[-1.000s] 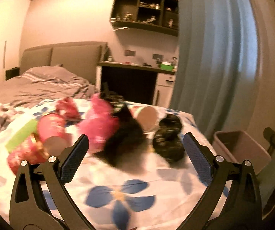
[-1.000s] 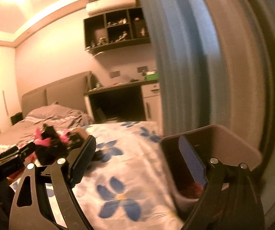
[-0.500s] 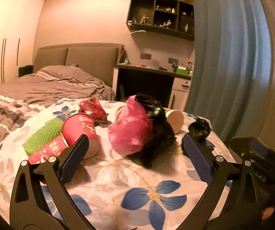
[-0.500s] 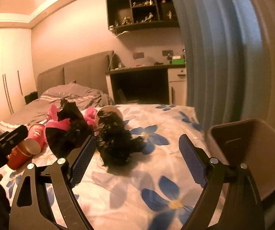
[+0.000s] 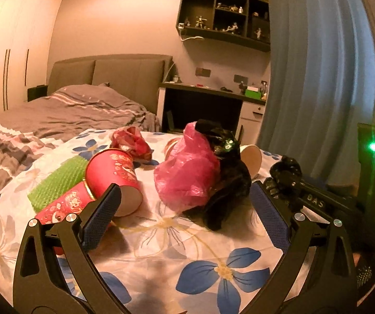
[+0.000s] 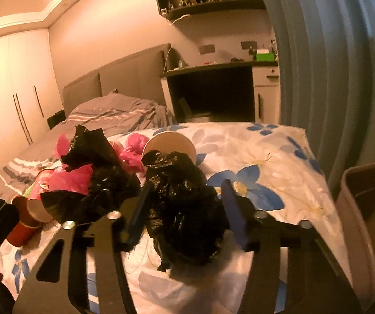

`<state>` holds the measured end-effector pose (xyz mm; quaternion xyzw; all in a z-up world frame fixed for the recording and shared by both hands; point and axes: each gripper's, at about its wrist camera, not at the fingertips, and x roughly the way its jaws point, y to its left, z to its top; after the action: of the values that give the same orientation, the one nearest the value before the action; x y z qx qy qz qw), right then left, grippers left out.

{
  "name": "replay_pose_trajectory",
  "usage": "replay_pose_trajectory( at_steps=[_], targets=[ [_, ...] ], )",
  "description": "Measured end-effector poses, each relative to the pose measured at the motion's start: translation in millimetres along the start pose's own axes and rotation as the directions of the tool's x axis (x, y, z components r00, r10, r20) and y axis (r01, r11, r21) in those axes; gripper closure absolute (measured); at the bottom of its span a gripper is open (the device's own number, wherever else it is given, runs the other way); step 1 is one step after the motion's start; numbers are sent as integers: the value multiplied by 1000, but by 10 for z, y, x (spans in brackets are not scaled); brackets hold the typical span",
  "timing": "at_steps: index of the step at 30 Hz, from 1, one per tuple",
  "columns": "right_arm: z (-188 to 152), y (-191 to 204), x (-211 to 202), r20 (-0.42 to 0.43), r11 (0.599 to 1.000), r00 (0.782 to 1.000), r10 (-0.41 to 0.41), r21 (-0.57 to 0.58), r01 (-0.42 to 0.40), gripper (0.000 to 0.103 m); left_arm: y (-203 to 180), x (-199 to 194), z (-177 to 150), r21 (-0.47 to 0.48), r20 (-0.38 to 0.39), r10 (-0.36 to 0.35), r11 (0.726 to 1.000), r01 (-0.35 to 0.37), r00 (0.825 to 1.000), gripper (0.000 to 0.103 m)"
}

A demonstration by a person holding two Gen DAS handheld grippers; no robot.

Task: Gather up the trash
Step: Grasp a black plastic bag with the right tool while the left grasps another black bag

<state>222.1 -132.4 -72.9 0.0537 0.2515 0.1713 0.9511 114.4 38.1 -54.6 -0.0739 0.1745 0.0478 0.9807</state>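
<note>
Trash mostly remains: red cups (image 5: pixel 114 175), pink bag (image 5: pixel 187 175) and black bags fill the frame's centre on the floral desk (image 5: pixel 187 256). Right hand-held gripper (image 6: pixel 185 209) is closing around a crumpled black bag (image 6: pixel 187 209); left hand-held gripper (image 5: pixel 185 214) gapes empty. Bin (image 6: pixel 365 209) waits at right edge.

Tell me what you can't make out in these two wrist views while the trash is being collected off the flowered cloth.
- Bin, right wrist view: cut by the frame edge, inside in shadow, contents unknown.
- Right gripper, closing around the black bag: motion blur hides whether the pads press it yet.
- Paper cup, left wrist view: mostly behind the black and pink bag pile.
- Shelf figurines: too small to identify.
</note>
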Motion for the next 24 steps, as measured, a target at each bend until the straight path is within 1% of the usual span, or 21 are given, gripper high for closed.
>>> replay_pose_trajectory(
  at_steps=[1, 5, 6, 7, 9, 11, 12, 18, 20, 21, 23, 24],
  targets=[
    [-2, -4, 5, -6, 1000, 1000, 10, 0, -10, 64, -8, 8, -9, 3, -1, -6, 1000, 6, 1000, 6],
    [-14, 28, -6, -12, 999, 1000, 28, -18, -28, 76, -95, 46, -43, 29, -11, -30, 999, 31, 999, 6],
    [-16, 39, -9, -12, 999, 999, 30, -23, -30, 82, -113, 51, -44, 33, -11, -33, 999, 33, 999, 6],
    [-24, 48, -18, -12, 999, 999, 30, -30, -30, 89, -130, 58, -45, 38, -13, -41, 998, 42, 999, 7],
    [-38, 58, -42, -8, 999, 1000, 25, -40, -26, 95, -161, 74, -48, 44, -18, -51, 998, 52, 999, 11],
    [-41, 34, -66, 2, 999, 1000, 30, -44, -29, 96, -195, 117, -39, 54, -36, -65, 996, 67, 997, 18],
    [-52, 28, -109, 12, 999, 1000, 28, -43, -28, 97, -199, 129, -39, 56, -42, -71, 996, 73, 997, 20],
    [-91, -18, -374, 45, 1000, 999, 23, -22, -22, 97, -261, 257, 12, 71, -77, -103, 991, 109, 992, 41],
    [-116, -23, -467, 54, 999, 998, 26, -28, -25, 97, -277, 318, 23, 79, -97, -111, 990, 119, 989, 52],
    [-129, -25, -517, 60, 999, 998, 25, -32, -23, 97, -283, 341, 20, 79, -106, -115, 989, 124, 988, 55],
    [-141, -43, -587, 66, 999, 997, 28, -32, -26, 97, -296, 405, 13, 80, -136, -118, 988, 130, 984, 70],
    [-147, -54, -620, 70, 999, 997, 31, -28, -29, 97, -302, 425, 8, 78, -146, -124, 988, 136, 982, 74]
  ],
)
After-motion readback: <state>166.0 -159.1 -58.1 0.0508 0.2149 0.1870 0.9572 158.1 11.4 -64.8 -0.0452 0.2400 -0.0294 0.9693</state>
